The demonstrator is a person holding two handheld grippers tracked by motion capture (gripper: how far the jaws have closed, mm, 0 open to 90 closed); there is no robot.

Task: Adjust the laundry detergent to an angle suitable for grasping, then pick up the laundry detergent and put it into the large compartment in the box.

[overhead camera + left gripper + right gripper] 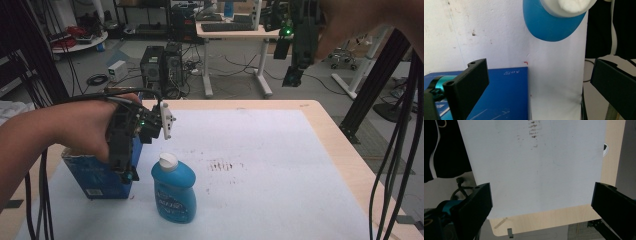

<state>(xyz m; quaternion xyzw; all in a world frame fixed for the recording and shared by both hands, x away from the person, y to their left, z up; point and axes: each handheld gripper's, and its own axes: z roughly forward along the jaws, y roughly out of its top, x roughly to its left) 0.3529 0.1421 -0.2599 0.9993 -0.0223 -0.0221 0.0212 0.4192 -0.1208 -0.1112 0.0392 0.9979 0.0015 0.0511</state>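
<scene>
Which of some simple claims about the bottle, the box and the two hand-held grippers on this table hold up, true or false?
1. The blue plastic bottle with a white cap stands upright on the white mat. True.
2. The dark blue cardboard box lies right of the bottle. False: it is on its left.
3. The left hand-held gripper has open jaws with nothing between them. True.
4. The right hand-held gripper clamps the bottle. False: it hangs open, high above the table's far edge.
</scene>
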